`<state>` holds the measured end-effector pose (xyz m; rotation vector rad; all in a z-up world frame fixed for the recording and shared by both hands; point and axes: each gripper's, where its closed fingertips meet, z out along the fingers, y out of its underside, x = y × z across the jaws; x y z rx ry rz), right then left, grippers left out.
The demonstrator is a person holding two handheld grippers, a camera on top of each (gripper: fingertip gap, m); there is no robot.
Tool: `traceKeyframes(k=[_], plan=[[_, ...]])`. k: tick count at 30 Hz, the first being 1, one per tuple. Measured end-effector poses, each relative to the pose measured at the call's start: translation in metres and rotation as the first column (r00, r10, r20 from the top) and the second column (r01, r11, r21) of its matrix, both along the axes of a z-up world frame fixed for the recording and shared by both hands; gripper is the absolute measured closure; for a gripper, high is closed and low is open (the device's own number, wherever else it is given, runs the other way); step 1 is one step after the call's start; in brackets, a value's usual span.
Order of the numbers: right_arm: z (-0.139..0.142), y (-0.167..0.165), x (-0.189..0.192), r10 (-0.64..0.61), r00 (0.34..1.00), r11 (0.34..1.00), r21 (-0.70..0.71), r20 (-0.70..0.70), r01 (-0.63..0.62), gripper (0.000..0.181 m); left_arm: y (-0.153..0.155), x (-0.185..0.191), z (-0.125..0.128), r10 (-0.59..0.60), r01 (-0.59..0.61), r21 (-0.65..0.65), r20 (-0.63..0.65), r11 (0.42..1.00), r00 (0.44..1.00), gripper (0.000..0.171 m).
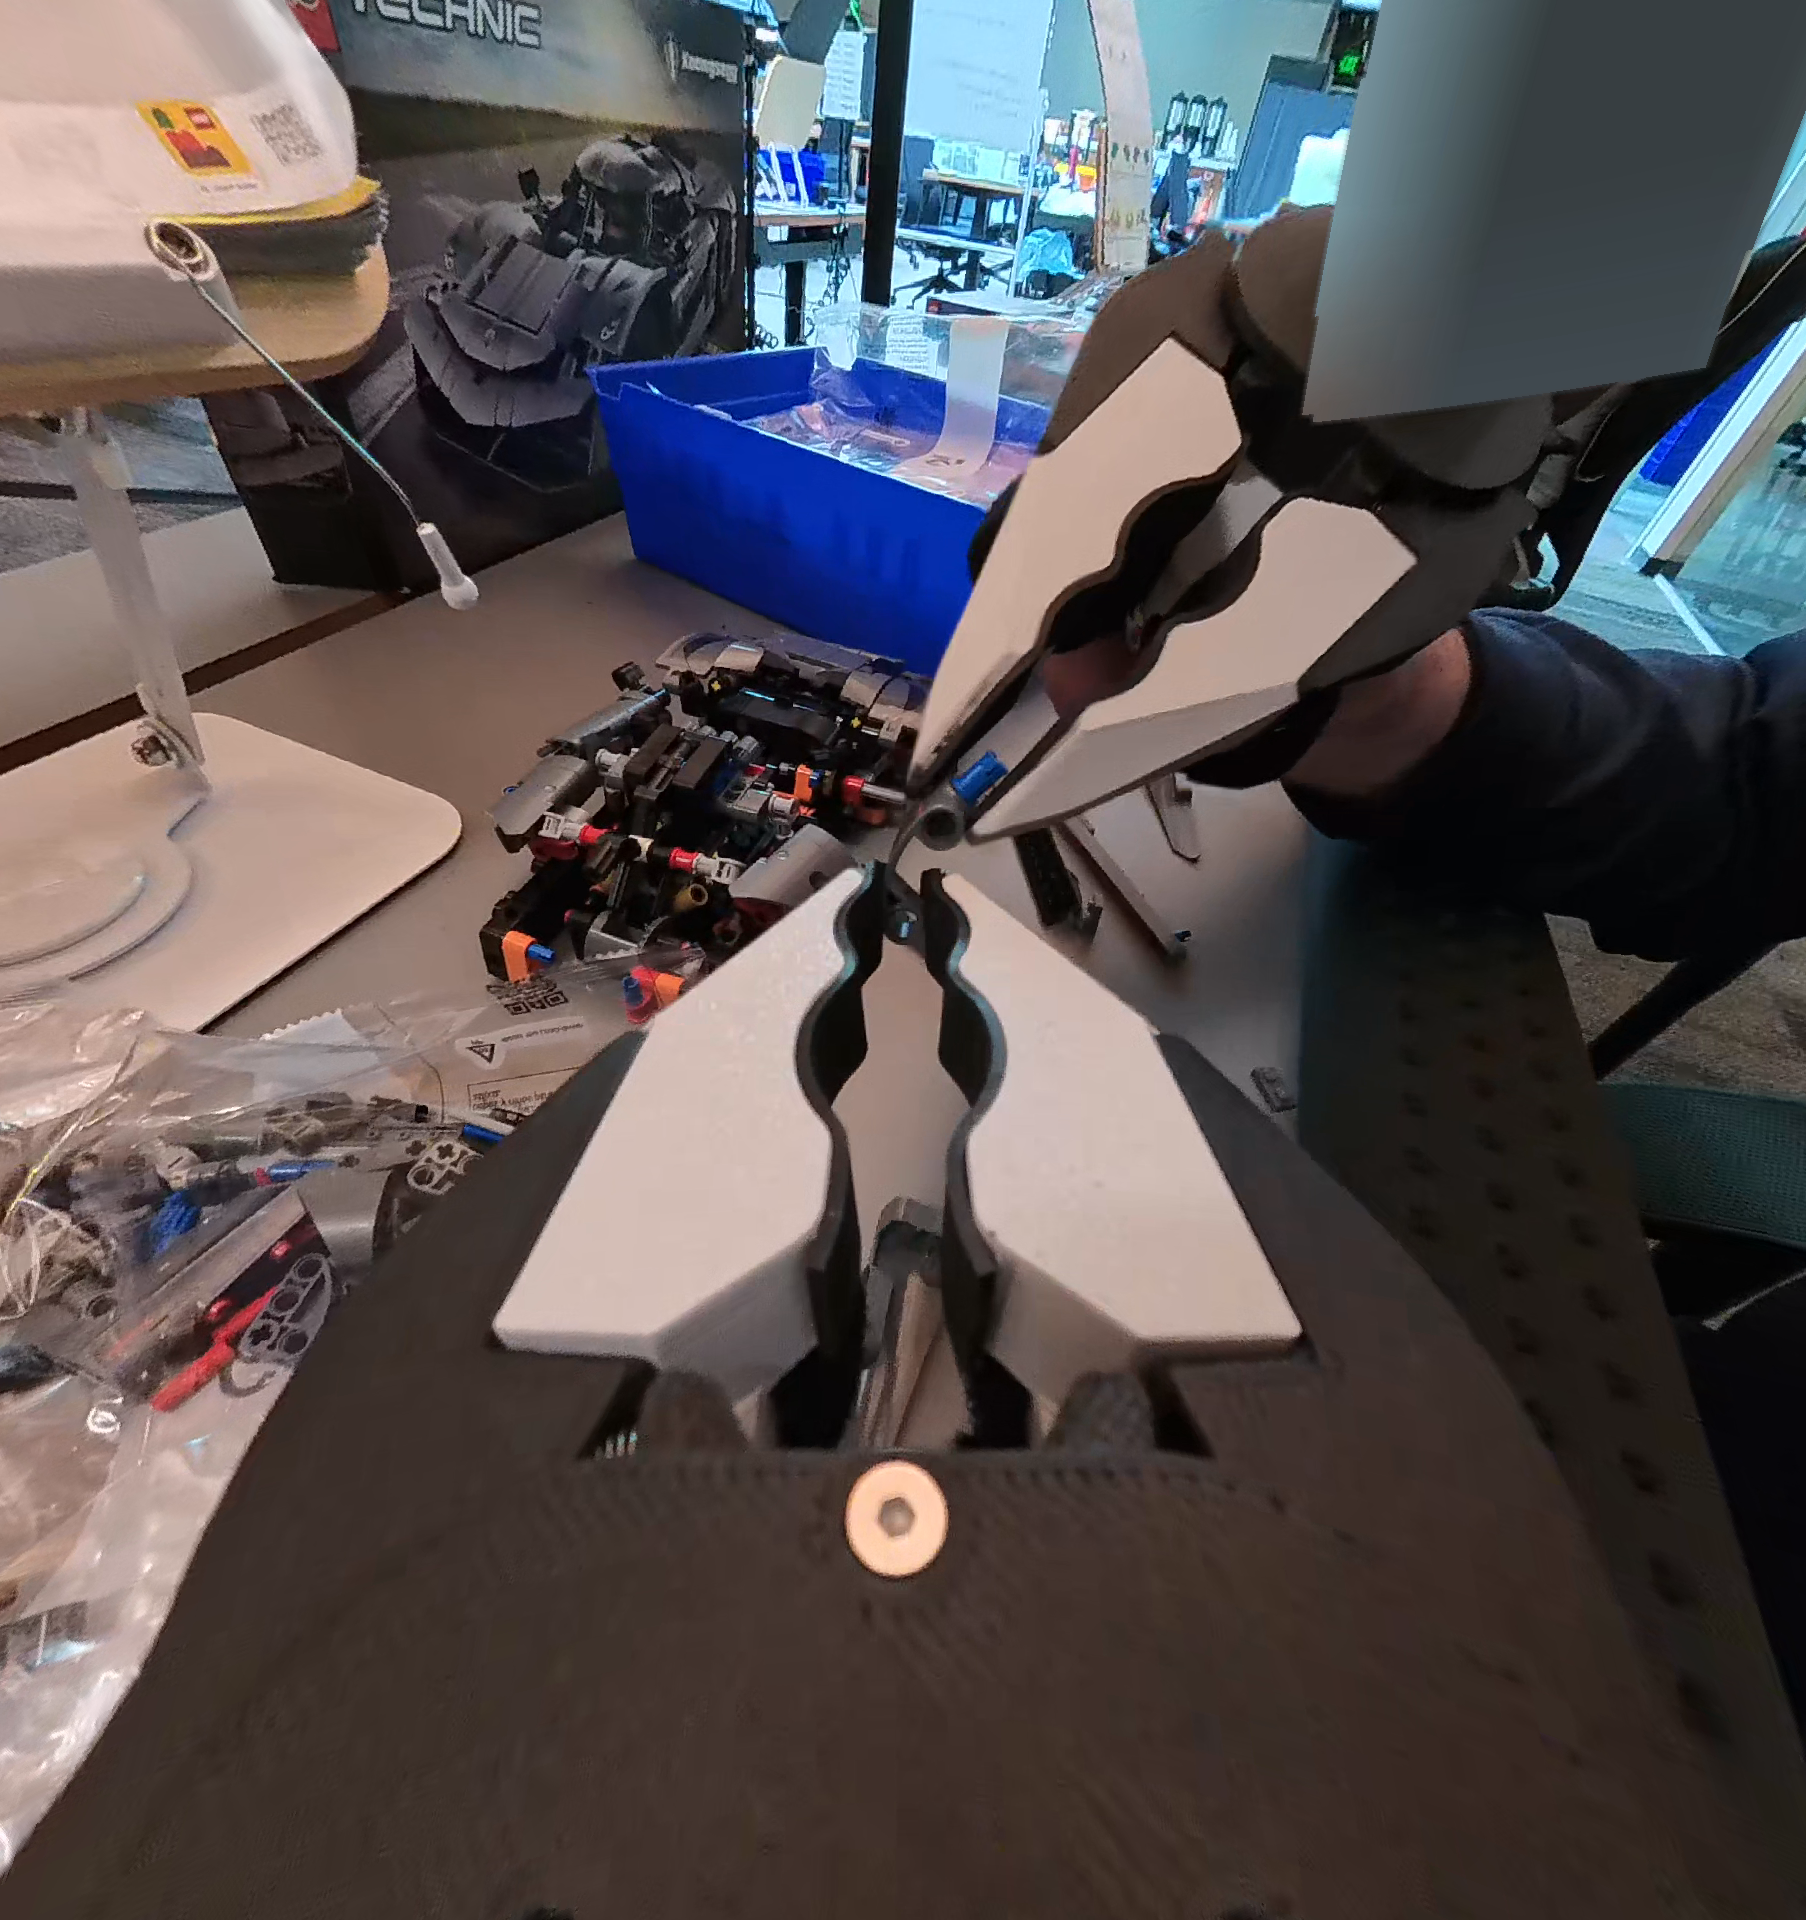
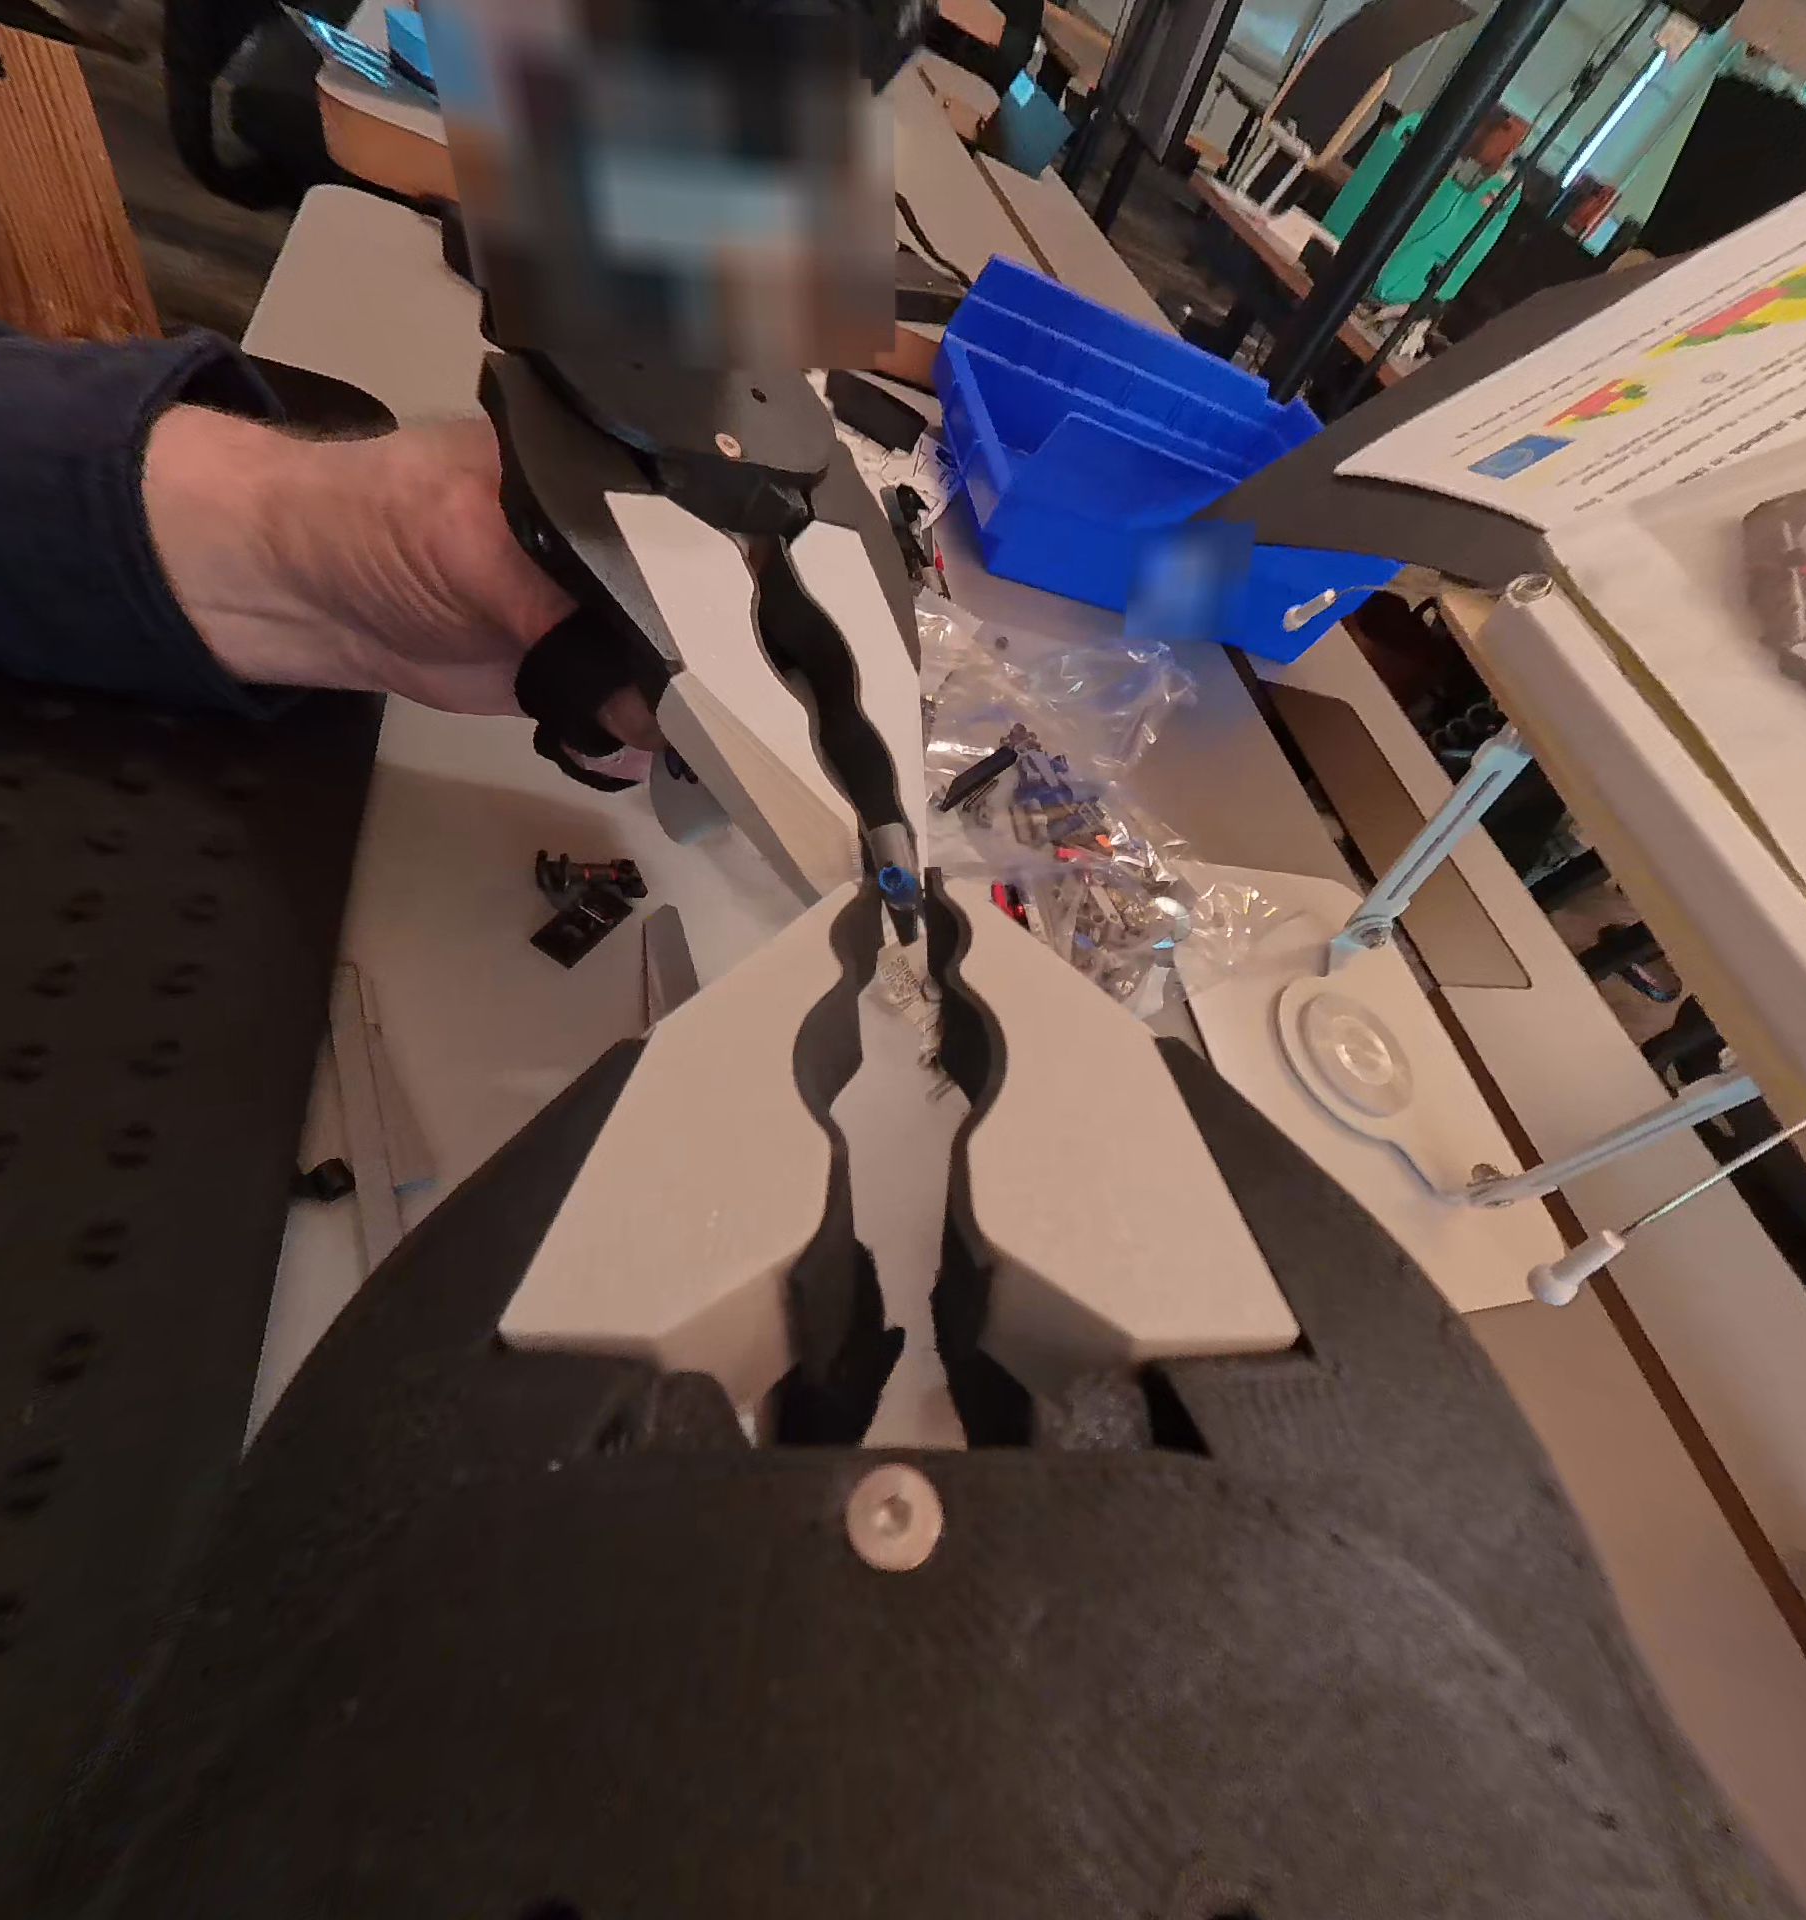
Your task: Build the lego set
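**Small parts held tip to tip, mid-air over the bench**

Your left tool (image 1: 904, 894) is pinching a small dark piece at its very tips. Your right tool (image 1: 956, 805) is pressed together on a grey connector (image 1: 938, 826) carrying a blue pin (image 1: 979, 774). The two meet just right of the part-built model (image 1: 691, 821), near the blue bin (image 1: 774, 499).

These parts are light, rigid, slick plastic, so I'd expect them to twist or pop out under side load. Grip the flat flanks, keep the holes clear and push straight along the pin axis. Spare pieces are in the bags (image 1: 99, 1195) at near left.
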<state>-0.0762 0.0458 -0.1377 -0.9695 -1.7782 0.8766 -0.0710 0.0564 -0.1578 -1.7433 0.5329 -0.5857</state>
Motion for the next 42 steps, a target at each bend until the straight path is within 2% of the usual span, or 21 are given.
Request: traceKeyframes(k=[9, 18, 27, 31, 34, 42], plan=[[0.0, 0.001, 0.003, -0.014, 1.0, 0.999, 0.047, 0.011, 0.013, 0.178, 0.0, 0.002, 0.0, 0.0, 0.0, 0.011, -0.013, 1.0, 1.0, 0.167], [0.0, -0.001, 0.002, 0.036, 0.999, 0.994, -0.108, 0.012, -0.034, 0.178, 0.002, 0.001, 0.002, 0.05, -0.042, 0.076, -0.101, 0.996, 0.994, 0.166], [-0.01, 0.001, 0.002, 0.023, 0.998, 0.998, -0.059, 0.057, -0.02, 0.18, 0.006, -0.005, -0.01, 0.117, -0.1, 0.081, -0.25, 0.992, 0.961, 0.167], [-0.01, 0.001, 0.001, 0.02, 0.998, 0.999, -0.05, 0.056, -0.017, 0.175, 0.006, -0.005, -0.008, 0.124, -0.103, 0.097, -0.254, 0.99, 0.959, 0.166], [-0.012, 0.002, 0.001, 0.014, 0.998, 1.0, -0.015, 0.062, -0.013, 0.178, 0.007, -0.005, -0.01, 0.145, -0.114, 0.116, -0.31, 0.987, 0.939, 0.166], [-0.015, 0.003, 0.002, 0.006, 0.998, 0.999, 0.043, 0.07, -0.009, 0.178, 0.007, -0.006, -0.01, 0.157, -0.122, 0.126, -0.326, 0.985, 0.932, 0.167]])
